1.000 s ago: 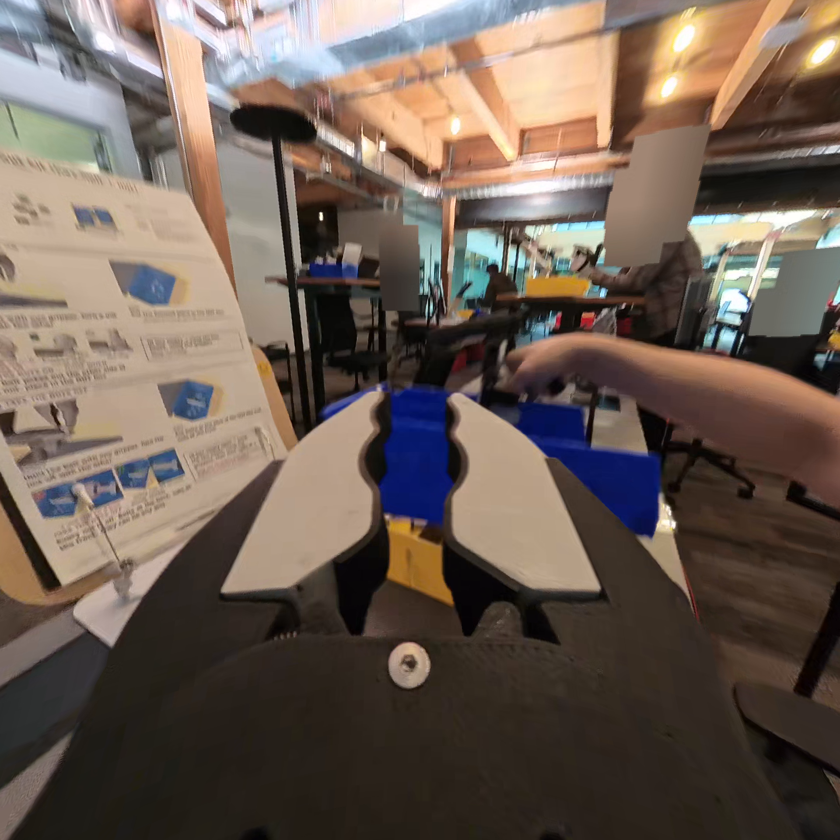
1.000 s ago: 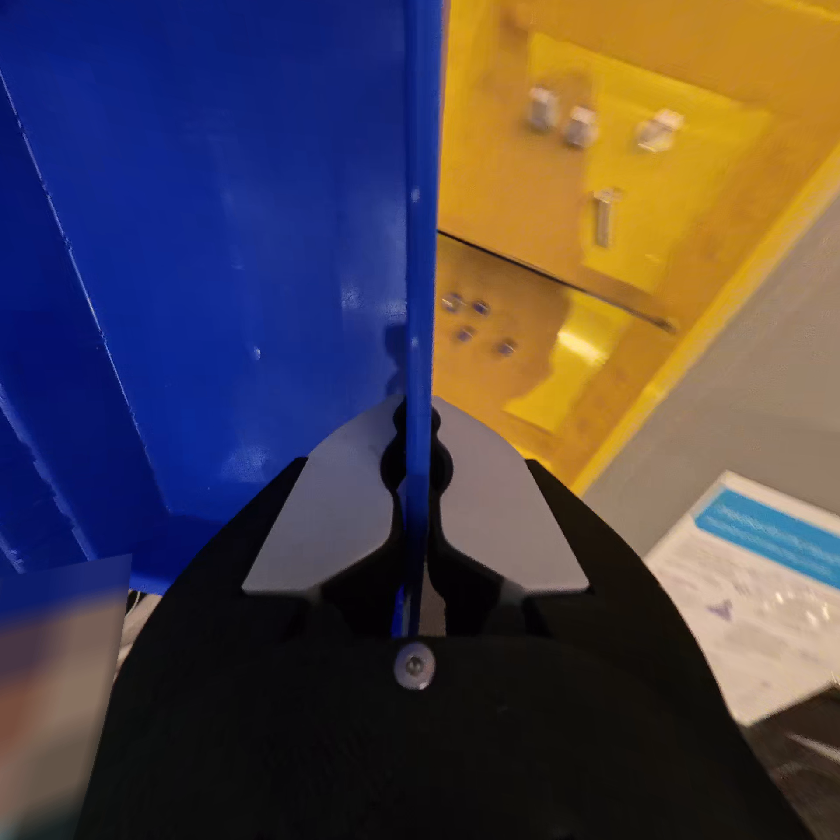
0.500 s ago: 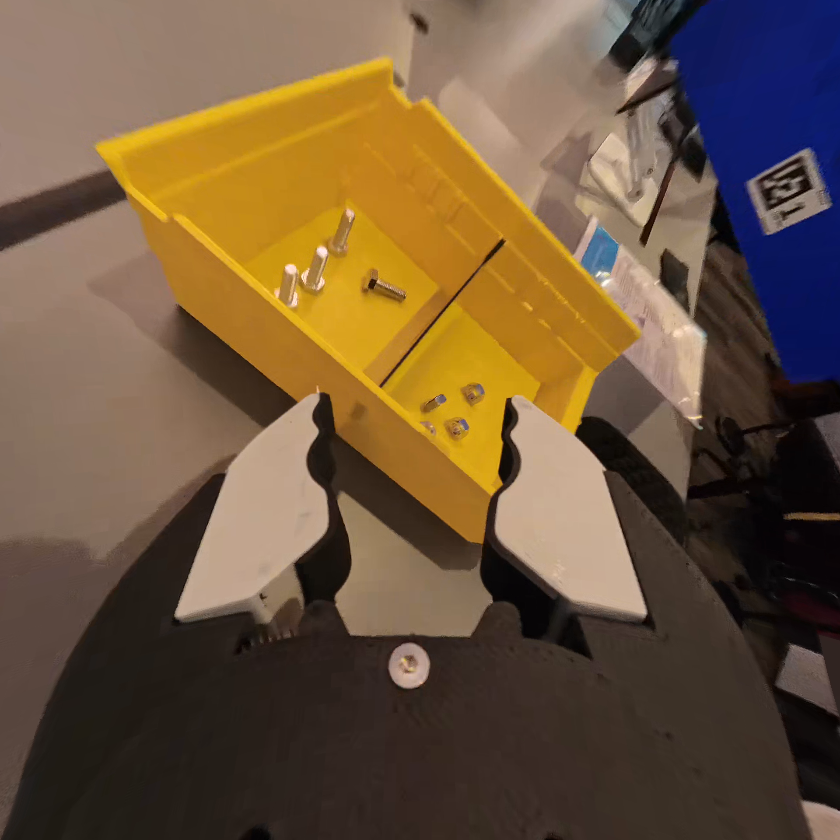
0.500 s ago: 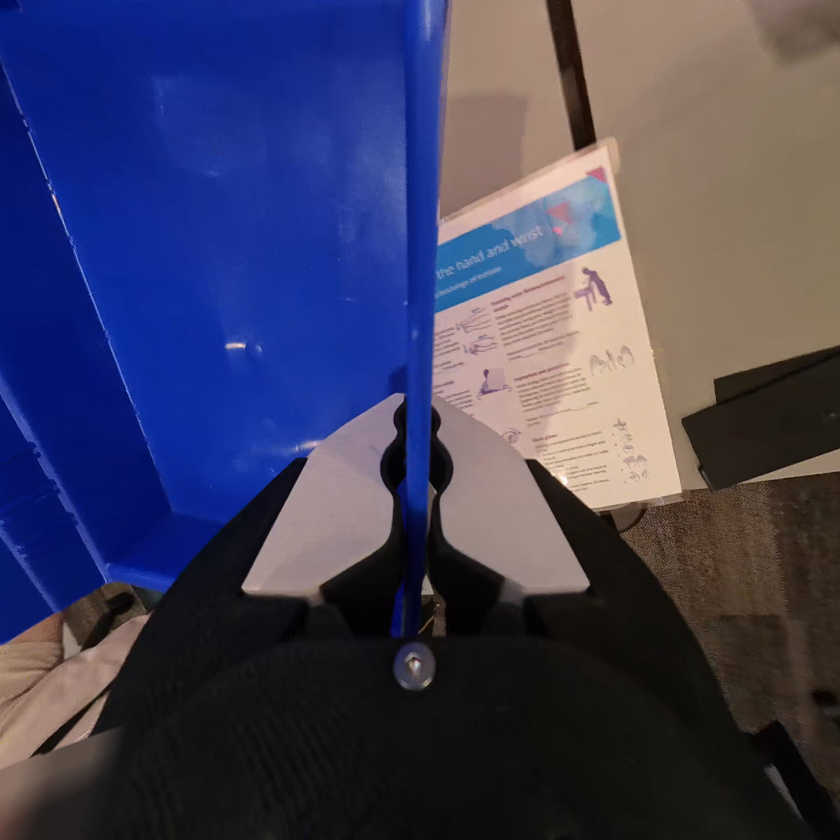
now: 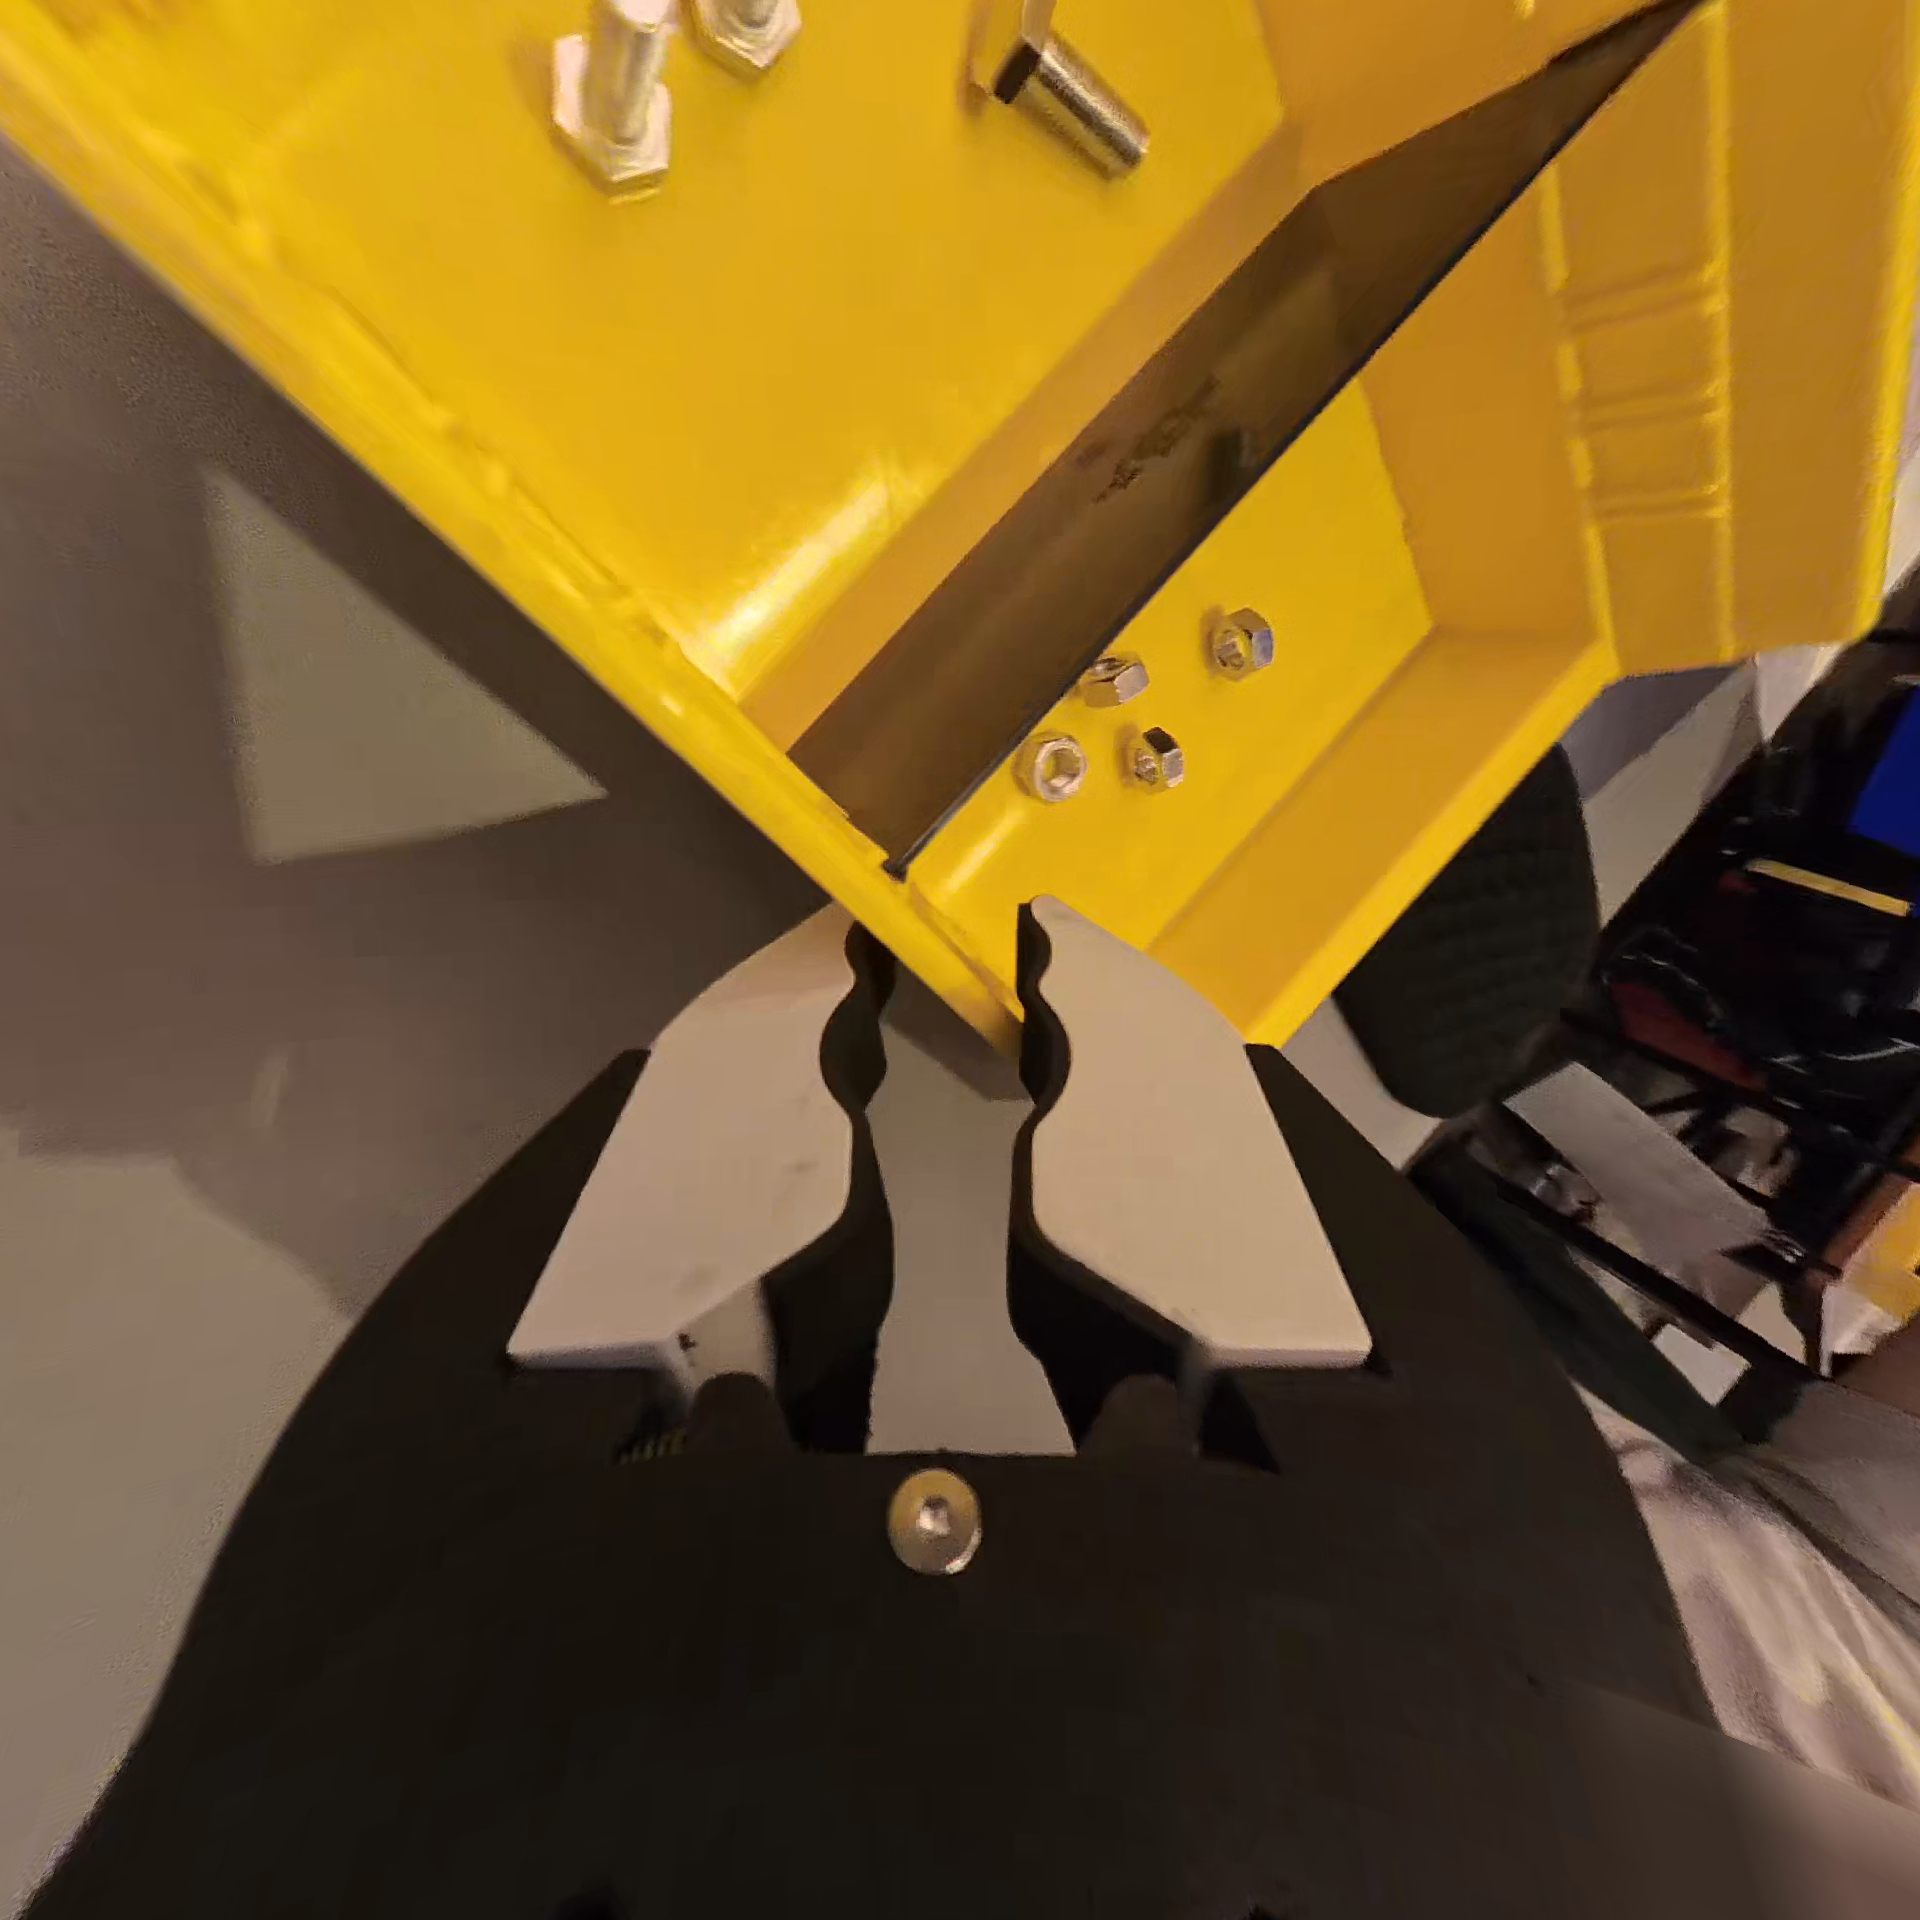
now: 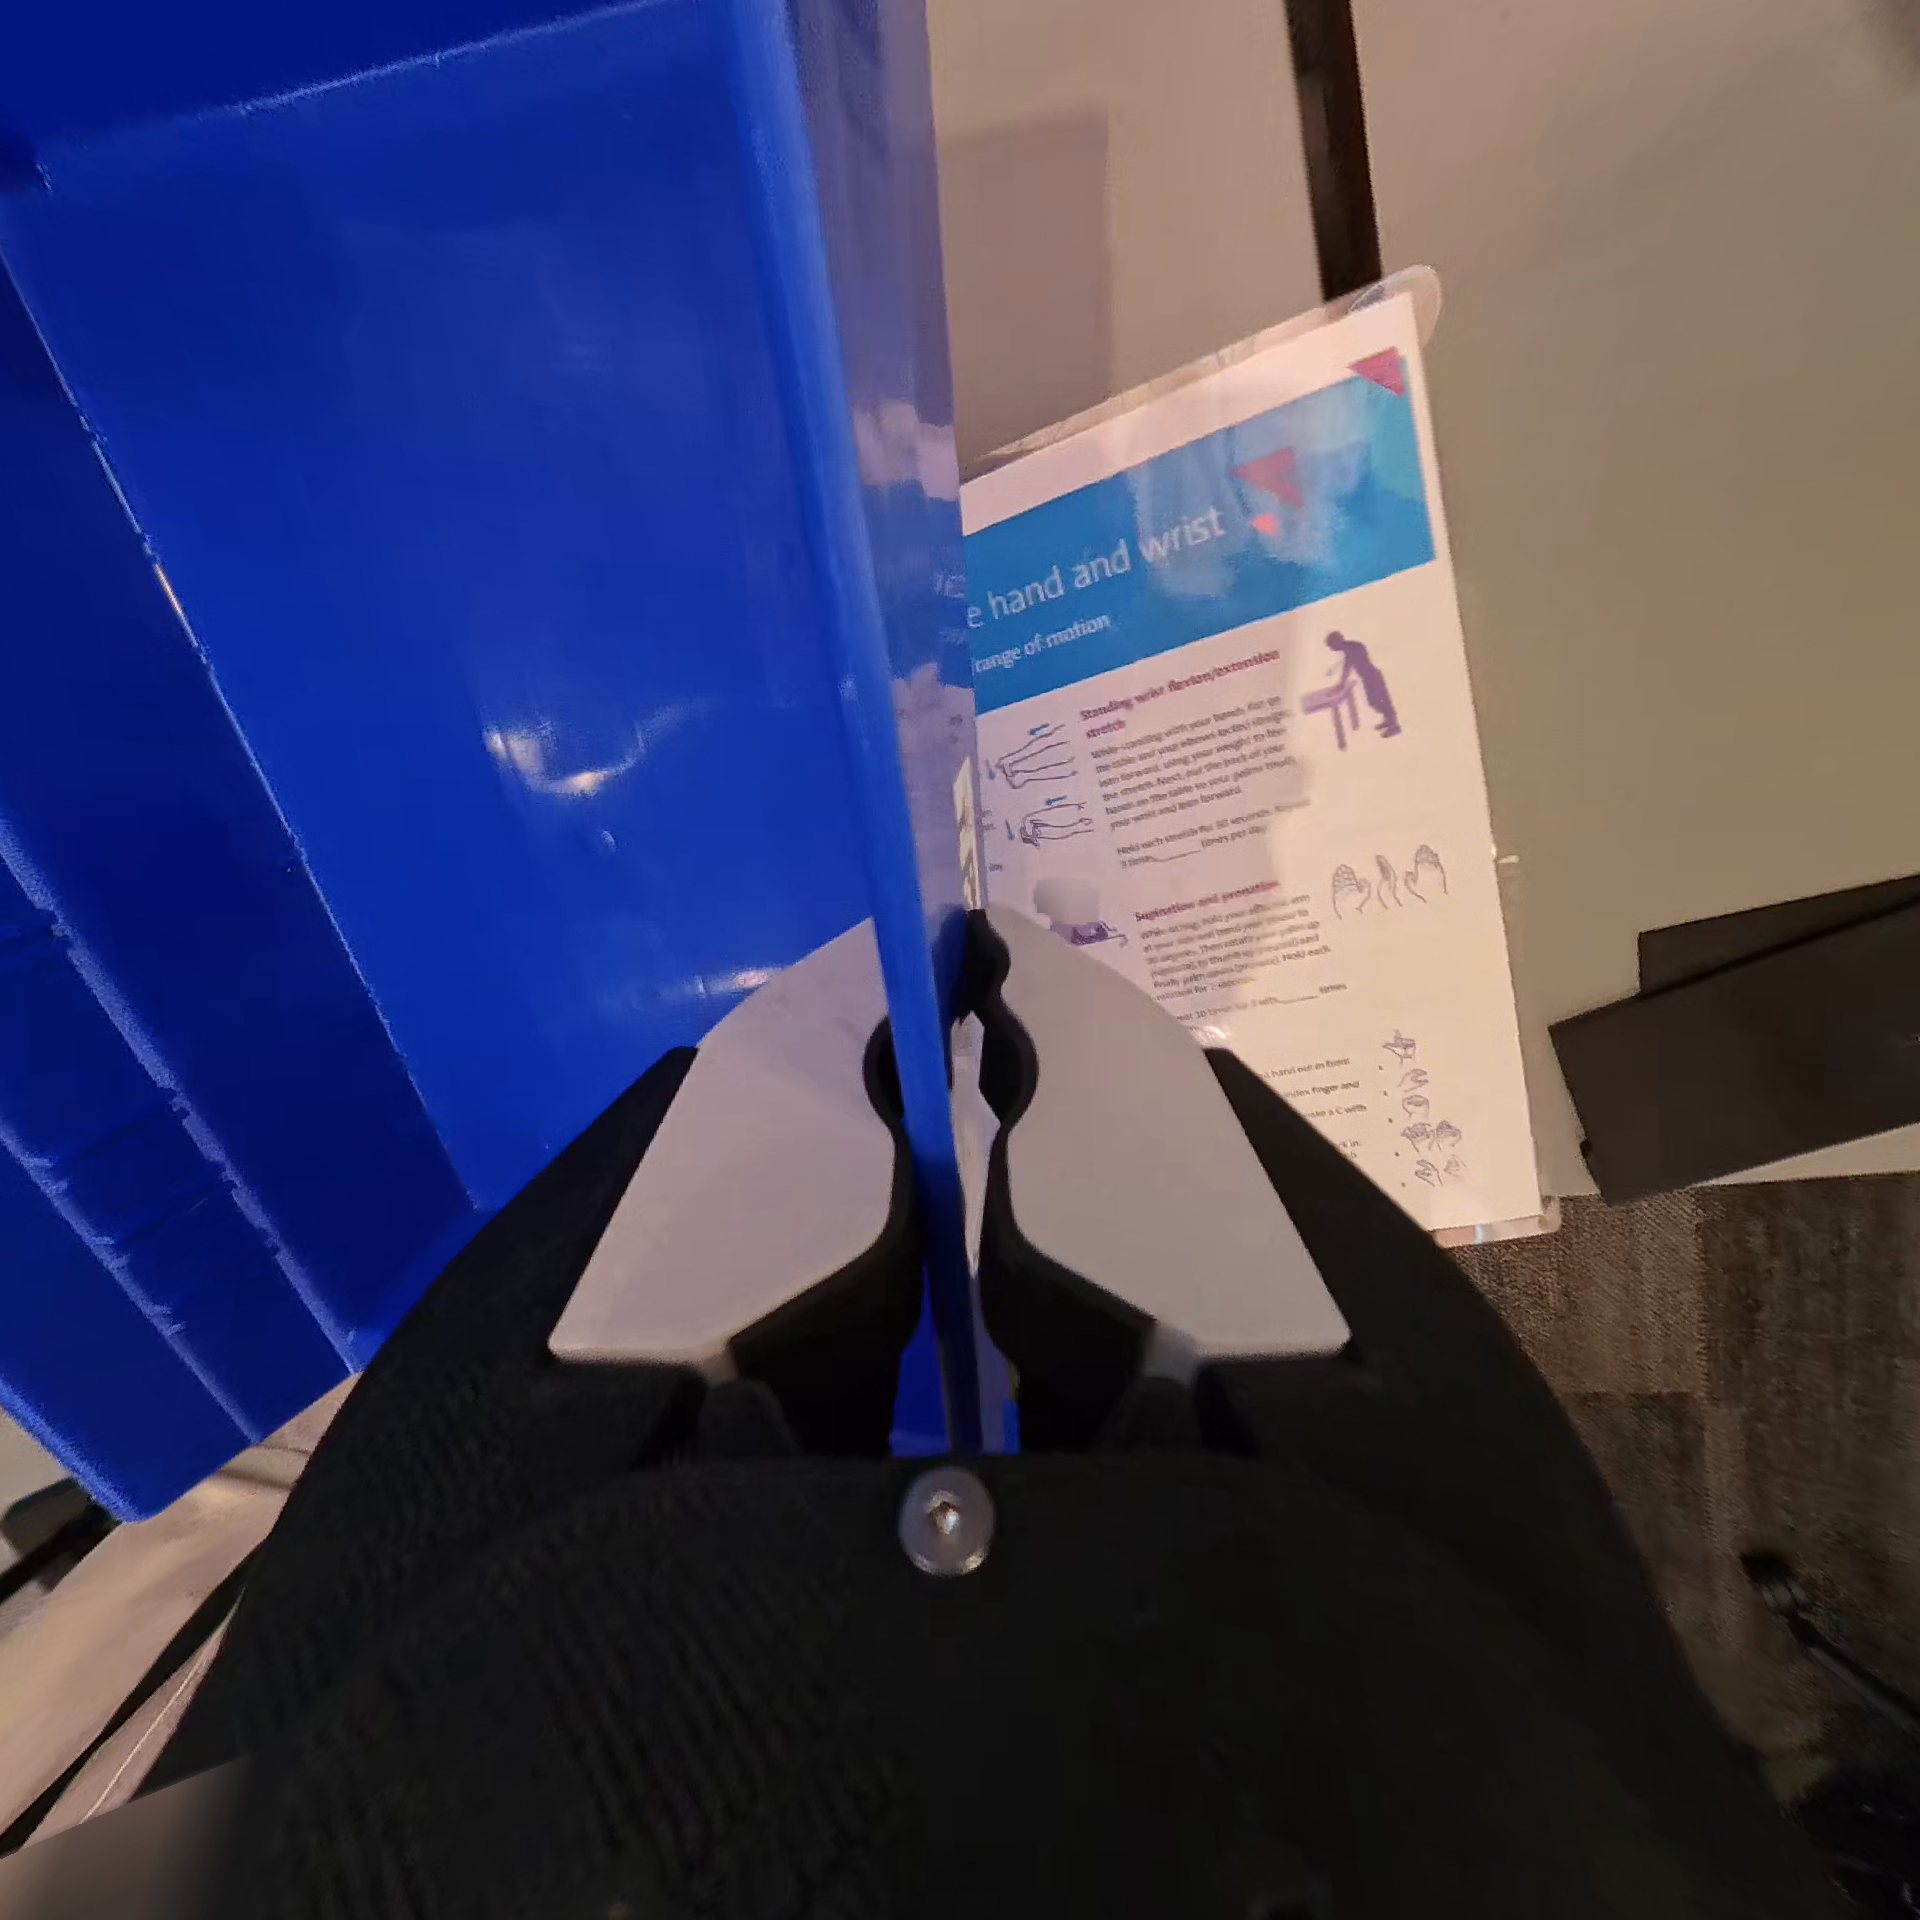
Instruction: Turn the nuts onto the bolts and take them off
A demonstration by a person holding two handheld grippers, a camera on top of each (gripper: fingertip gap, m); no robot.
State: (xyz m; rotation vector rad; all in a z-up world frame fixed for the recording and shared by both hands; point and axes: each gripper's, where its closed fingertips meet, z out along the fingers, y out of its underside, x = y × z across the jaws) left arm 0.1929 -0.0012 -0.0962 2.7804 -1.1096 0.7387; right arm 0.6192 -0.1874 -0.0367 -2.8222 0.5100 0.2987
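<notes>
The blue bin (image 6: 468, 675) hangs by one wall in the closed jaws of the right gripper (image 6: 951, 935), off to the side of the yellow bin (image 5: 727, 436). The left gripper (image 5: 940, 920), jaws partly open, straddles the yellow bin's near wall. Bolts (image 5: 613, 99) lie beyond the yellow bin's divider (image 5: 1195, 468), nuts (image 5: 1132, 712) on its near side. Threading looks unstarted; next, probably, steady this bin.

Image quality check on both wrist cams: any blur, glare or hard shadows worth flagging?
Left wrist view: yellow bin and bolts motion-smeared toward the top, nuts fairly sharp, glare streak on the bin floor, hard-edged shadows on the grey table. Right wrist view: blue bin wall blurred with soft highlights, printed sheet slightly soft; warm, dim light in both.
</notes>
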